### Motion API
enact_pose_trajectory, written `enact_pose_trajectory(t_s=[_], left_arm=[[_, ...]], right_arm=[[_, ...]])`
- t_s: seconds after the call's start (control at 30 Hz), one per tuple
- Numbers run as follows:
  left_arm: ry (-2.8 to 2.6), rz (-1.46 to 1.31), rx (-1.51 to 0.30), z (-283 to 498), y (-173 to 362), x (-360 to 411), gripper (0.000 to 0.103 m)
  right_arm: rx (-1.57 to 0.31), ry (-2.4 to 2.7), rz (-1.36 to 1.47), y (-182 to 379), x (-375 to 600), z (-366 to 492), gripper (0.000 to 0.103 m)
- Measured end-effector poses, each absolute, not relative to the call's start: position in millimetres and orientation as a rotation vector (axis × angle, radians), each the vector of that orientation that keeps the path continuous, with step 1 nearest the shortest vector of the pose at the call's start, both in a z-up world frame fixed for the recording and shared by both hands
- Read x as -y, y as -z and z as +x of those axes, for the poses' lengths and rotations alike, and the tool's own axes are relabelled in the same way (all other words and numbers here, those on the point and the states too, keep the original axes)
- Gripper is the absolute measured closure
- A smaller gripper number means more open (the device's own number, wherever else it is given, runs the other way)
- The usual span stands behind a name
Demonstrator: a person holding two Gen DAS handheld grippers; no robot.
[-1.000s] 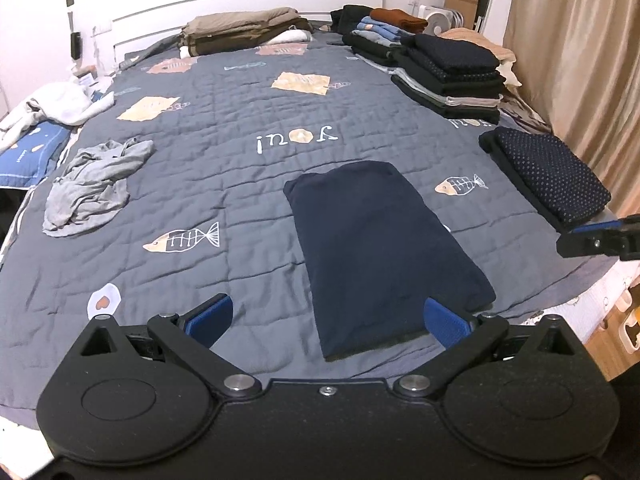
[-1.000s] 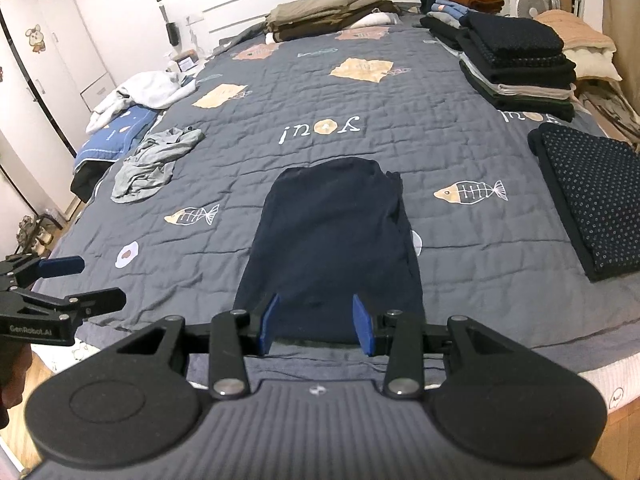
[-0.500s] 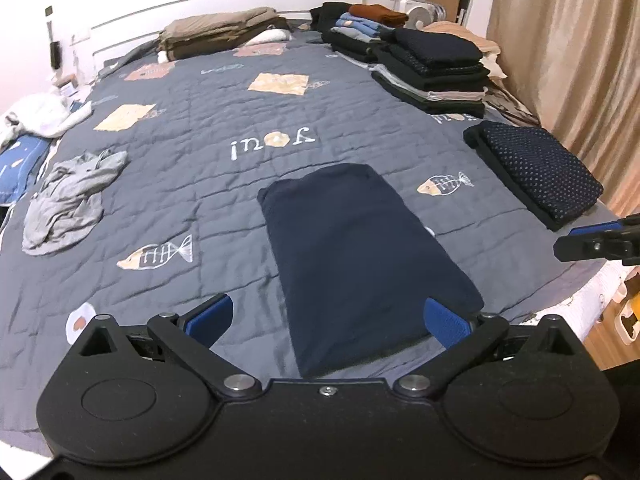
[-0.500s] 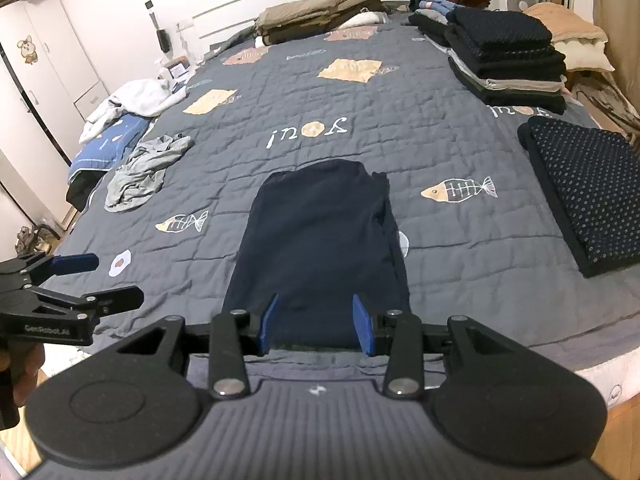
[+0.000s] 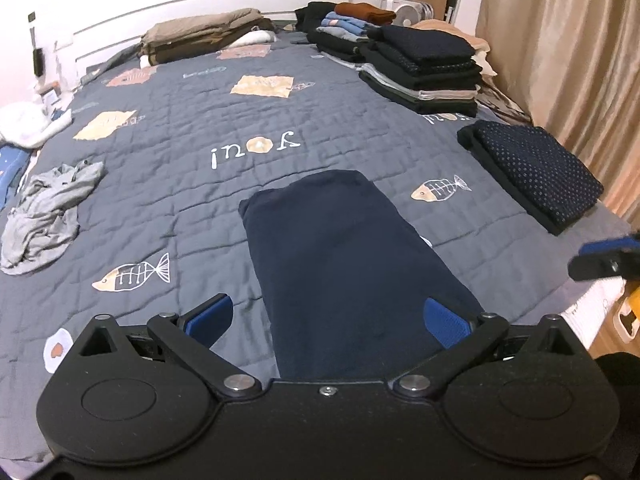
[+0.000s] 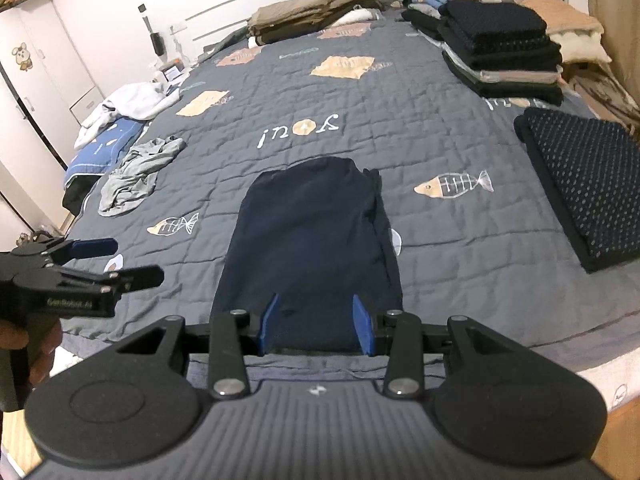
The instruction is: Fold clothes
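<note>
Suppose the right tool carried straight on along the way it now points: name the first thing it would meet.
Most likely the near end of the folded navy garment, which lies directly ahead of the open right tool on the grey quilt. Depth is unclear.

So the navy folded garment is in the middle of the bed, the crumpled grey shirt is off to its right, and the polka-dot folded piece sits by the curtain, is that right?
Not quite. The crumpled grey shirt lies to the left of the navy folded garment, towards the bed's left edge, not to its right. The left wrist view shows it, and the right wrist view agrees. The rest holds: the navy garment is mid-bed, and the polka-dot folded piece sits by the curtain.
</note>
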State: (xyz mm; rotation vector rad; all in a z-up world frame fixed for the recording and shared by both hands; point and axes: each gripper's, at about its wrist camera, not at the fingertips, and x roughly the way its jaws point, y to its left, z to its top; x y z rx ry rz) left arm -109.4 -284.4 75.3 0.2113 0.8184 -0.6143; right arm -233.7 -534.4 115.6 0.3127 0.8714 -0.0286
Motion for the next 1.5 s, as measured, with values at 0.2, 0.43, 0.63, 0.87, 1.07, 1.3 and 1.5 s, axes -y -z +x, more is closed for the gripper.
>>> enact_pose_trajectory(t_s=[0.2, 0.43, 0.63, 0.87, 1.07, 1.3, 1.5], left_arm=[[0.619, 0.223, -0.808, -92.6, -63.3, 295.6, 0.000], [0.634, 0.261, -0.800, -85.8, -48.7, 310.2, 0.000], [0.643, 0.281, -0.771, -78.5, -41.3, 313.7, 0.000], [0.673, 0.289, -0.709, -66.4, -38.8, 313.6, 0.000], [0.692, 0.302, -0.726, -63.6, -34.3, 314.1, 0.000], [0.652, 0.318, -0.756, -49.0, -26.1, 311.2, 0.000], [0.636, 0.217, -0.890, -11.0, -5.0, 295.9, 0.000]], right_arm=[[-0.872, 0.028, 0.325, -103.2, 543.7, -228.6, 0.064], [-0.861, 0.019, 0.355, -89.3, 557.2, -221.9, 0.064], [-0.853, 0.006, 0.362, -81.0, 563.0, -215.3, 0.064], [-0.843, -0.013, 0.347, -70.8, 566.9, -207.6, 0.064], [-0.837, -0.038, 0.315, -67.6, 561.6, -205.4, 0.063], [-0.838, -0.055, 0.373, -56.0, 572.2, -195.5, 0.063], [-0.840, -0.097, 0.434, -38.1, 583.5, -186.5, 0.063]])
